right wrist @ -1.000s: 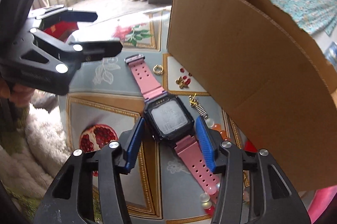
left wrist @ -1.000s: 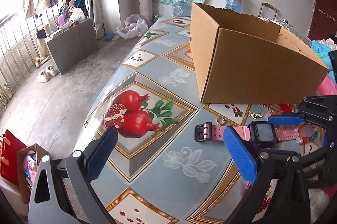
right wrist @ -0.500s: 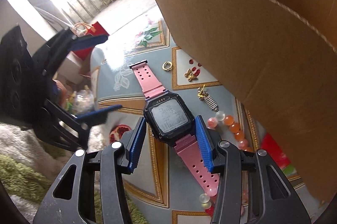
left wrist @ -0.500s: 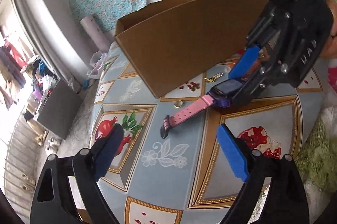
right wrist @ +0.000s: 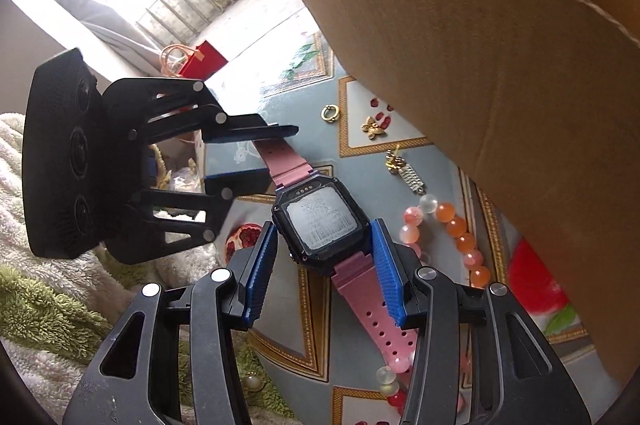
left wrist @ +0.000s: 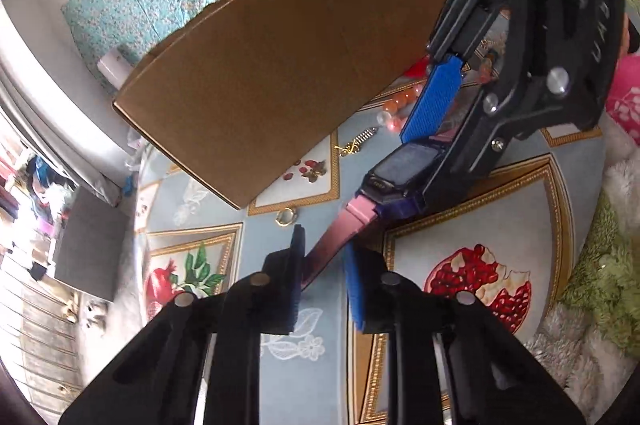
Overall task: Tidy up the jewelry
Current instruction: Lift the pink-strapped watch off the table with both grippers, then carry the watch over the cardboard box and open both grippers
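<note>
A pink-strapped digital watch (right wrist: pixel 322 221) with a dark square case is held just above the patterned tablecloth. My right gripper (right wrist: pixel 324 225) is shut on the case; its jaws are easing open slightly, but both blue pads still touch the case's sides. In the left wrist view the watch (left wrist: pixel 404 165) hangs from my right gripper (left wrist: pixel 424 145) at upper right. The free pink strap runs down into my left gripper (left wrist: pixel 325 245). Its jaws are closing and the pads meet the strap's edges. From the right wrist, my left gripper (right wrist: pixel 280 155) reaches in from the left.
A big open cardboard box (right wrist: pixel 500 65) stands close behind the watch. A gold ring (right wrist: pixel 330 113), a butterfly charm (right wrist: pixel 374 129), a gold pendant (right wrist: pixel 404 171) and an orange bead bracelet (right wrist: pixel 456 225) lie beside it. Green and white fluffy fabric (right wrist: pixel 52 309) borders the table edge.
My left gripper rolled, came in to the free strap and went from wide open to nearly shut around it. My right gripper kept the watch case and shifted a little.
</note>
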Demonstrator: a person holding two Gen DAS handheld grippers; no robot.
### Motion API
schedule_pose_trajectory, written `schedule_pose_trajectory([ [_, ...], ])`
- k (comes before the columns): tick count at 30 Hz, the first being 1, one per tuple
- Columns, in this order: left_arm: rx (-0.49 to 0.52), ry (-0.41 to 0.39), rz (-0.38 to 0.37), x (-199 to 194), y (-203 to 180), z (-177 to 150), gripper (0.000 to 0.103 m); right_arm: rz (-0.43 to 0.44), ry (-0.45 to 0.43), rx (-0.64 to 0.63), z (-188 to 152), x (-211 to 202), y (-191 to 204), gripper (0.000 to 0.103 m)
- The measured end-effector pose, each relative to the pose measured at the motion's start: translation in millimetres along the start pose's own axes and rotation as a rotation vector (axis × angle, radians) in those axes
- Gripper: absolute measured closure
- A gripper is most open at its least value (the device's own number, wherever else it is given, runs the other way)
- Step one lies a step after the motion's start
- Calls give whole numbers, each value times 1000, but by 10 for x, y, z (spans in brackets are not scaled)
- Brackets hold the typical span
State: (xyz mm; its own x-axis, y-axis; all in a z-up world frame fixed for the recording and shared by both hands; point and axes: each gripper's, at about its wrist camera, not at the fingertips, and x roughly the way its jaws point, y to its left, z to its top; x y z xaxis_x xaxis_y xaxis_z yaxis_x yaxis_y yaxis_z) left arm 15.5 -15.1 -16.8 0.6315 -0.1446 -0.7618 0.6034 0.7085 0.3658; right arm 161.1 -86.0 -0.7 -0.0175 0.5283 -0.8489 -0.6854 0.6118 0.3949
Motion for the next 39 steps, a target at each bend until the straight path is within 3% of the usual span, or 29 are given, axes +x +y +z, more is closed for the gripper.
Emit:
schedule_pose_trajectory([
  [5,-58,11,-41,20,102,30,88,-117,-62,4,-237,-168,114,51],
  [10,-85,10,-58,57,183,33,88,-352,-89,-79,-468,-166,359,52],
  [15,-126,7,-85,48,220,-21,89,-548,-91,-173,-580,-2,553,68],
  [21,-165,-18,-98,16,279,0,96,-620,-122,-167,-669,45,625,95],
  [29,-125,-114,-42,-278,265,113,99,-695,-335,-66,-834,-302,686,102],
  [39,-112,-329,137,-1026,339,373,99,-874,-695,-132,-1000,-1006,1073,102],
])
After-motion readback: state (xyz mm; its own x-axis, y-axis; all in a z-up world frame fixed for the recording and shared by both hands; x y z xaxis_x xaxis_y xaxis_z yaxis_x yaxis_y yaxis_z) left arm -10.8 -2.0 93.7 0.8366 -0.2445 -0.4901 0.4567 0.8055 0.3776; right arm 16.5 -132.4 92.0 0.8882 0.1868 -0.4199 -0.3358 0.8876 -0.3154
